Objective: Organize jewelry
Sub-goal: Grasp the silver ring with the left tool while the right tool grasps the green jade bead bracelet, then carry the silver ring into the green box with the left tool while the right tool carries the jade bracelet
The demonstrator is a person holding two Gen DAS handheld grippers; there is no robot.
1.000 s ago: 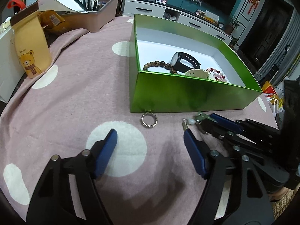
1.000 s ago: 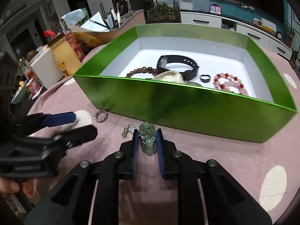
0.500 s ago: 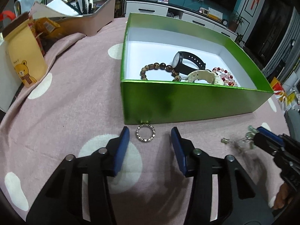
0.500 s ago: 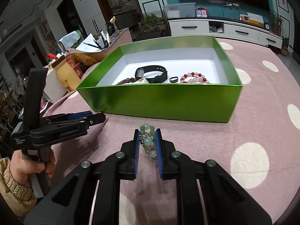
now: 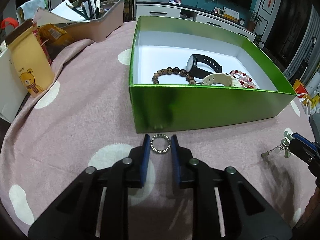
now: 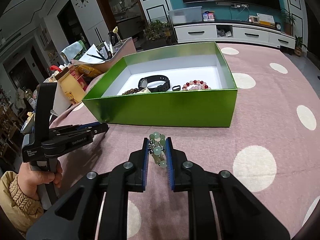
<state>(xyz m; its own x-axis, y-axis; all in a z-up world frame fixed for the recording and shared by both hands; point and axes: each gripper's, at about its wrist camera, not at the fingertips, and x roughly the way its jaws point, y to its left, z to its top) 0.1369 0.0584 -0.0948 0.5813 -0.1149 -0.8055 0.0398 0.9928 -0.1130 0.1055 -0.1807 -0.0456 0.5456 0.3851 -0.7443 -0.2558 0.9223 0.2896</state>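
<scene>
A pink tablecloth [image 5: 84,110] with white dots covers the table, a TV cabinet [image 6: 230,32] behind. The green box [image 5: 200,108] holds a watch [image 5: 202,68] and bead bracelets. The left gripper [image 5: 160,145], angled down just before the box's near wall, has just been closing around the ring [image 5: 160,145], pads touching its sides. The right gripper [image 6: 158,150] clamps a green bracelet [image 6: 158,148] before the box.
</scene>
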